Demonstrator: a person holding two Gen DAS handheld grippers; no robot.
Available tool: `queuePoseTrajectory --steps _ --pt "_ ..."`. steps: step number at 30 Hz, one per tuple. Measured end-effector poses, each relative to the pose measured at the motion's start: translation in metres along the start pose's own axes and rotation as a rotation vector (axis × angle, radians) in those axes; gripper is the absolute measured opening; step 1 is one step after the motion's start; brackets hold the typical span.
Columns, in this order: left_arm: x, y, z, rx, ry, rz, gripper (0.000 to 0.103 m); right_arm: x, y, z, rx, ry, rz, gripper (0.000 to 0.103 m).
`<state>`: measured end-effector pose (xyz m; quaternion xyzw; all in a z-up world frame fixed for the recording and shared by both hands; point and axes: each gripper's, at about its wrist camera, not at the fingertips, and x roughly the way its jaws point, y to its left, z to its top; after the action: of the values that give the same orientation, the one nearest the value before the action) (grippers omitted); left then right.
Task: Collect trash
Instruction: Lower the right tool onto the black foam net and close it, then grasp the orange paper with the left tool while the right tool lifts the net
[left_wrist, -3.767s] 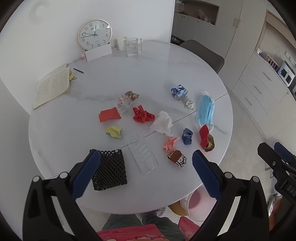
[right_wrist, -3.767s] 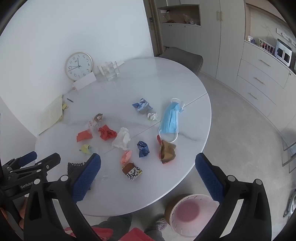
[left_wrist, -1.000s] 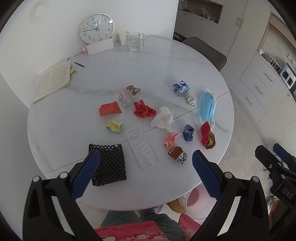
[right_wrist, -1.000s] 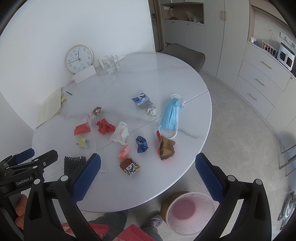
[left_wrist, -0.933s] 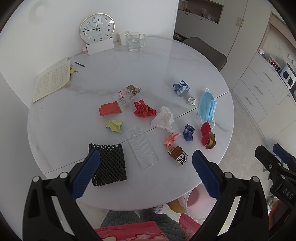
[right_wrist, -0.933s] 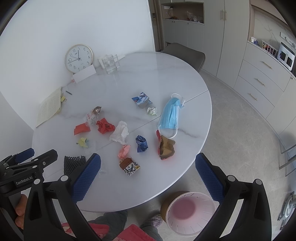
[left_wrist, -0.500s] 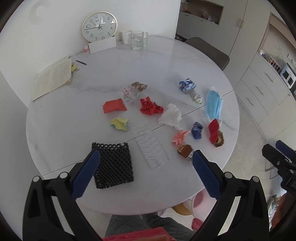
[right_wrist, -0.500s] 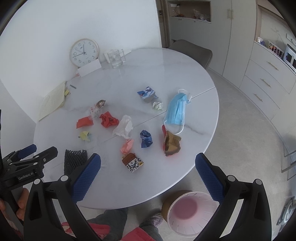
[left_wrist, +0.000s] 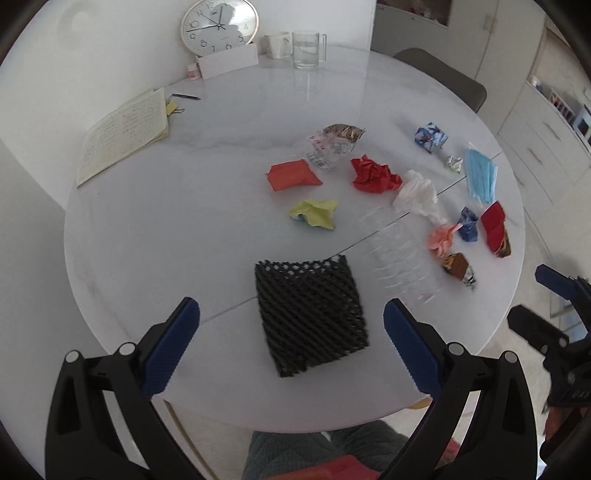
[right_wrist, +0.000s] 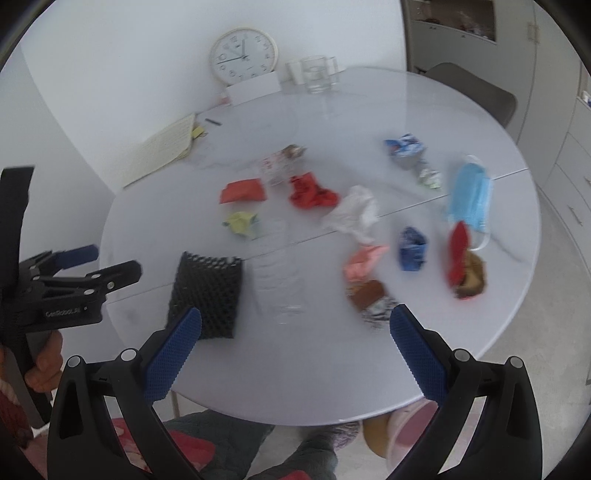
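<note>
I have both grippers above the near edge of the round white counter (left_wrist: 155, 236), each with its fingers spread wide and nothing between them. The left gripper (left_wrist: 291, 325) lines up on the black foam net sleeve (left_wrist: 310, 314), which lies flat just ahead of it. The right gripper (right_wrist: 295, 332) faces the clear plastic tray (right_wrist: 280, 284) and the brown printed wrapper (right_wrist: 369, 295).

I judge everything here to be very light. The net sleeve looks soft and springy, so I would pinch it across one edge and expect it to flop. The clear tray looks thin, slippery and likely to crackle or buckle; its rim is the place to grip. The white tissue (left_wrist: 417, 195), red crumpled paper (left_wrist: 373, 173) and blue face mask (left_wrist: 480, 177), farther right, should crush easily anywhere.
</note>
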<state>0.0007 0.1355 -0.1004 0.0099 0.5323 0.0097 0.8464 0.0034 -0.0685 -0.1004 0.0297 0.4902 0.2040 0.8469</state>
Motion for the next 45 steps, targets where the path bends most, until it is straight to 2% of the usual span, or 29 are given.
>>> queuePoseTrajectory --steps 6,10,17,20,21,23,25,26,28,31,38,45 --pt "0.022 0.041 0.018 0.074 0.025 -0.066 0.095 0.057 0.056 -0.002 -0.010 0.080 0.034 0.101" --pt "0.037 0.063 0.033 0.113 0.034 -0.095 0.095 0.095 0.077 -0.006 0.015 0.146 0.040 0.101" --pt "0.061 0.091 0.048 0.141 0.056 -0.128 0.095 0.140 0.083 -0.013 0.125 0.243 -0.026 0.094" --pt "0.070 0.097 0.052 0.143 0.067 -0.142 0.095 0.151 0.082 -0.013 0.149 0.267 -0.057 0.089" --pt "0.073 0.098 0.054 0.146 0.070 -0.145 0.095 0.153 0.082 -0.014 0.156 0.273 -0.063 0.084" --pt "0.077 0.098 0.056 0.158 0.073 -0.147 0.095 0.155 0.086 -0.014 0.170 0.284 -0.059 0.071" --pt "0.080 0.097 0.059 0.167 0.073 -0.150 0.095 0.156 0.088 -0.013 0.184 0.292 -0.054 0.053" --pt "0.082 0.097 0.061 0.169 0.074 -0.153 0.095 0.156 0.088 -0.013 0.183 0.292 -0.052 0.050" --pt "0.085 0.096 0.063 0.167 0.080 -0.163 0.095 0.154 0.088 -0.012 0.182 0.289 -0.046 0.032" --pt "0.089 0.095 0.068 0.163 0.088 -0.177 0.095 0.149 0.084 -0.010 0.200 0.282 -0.020 0.017" --pt "0.087 0.075 0.076 0.190 0.077 -0.213 0.095 0.114 0.083 -0.010 0.185 0.230 -0.009 0.014" --pt "0.075 0.039 0.081 0.234 0.066 -0.269 0.095 0.052 0.069 -0.013 0.189 0.137 -0.033 0.014"
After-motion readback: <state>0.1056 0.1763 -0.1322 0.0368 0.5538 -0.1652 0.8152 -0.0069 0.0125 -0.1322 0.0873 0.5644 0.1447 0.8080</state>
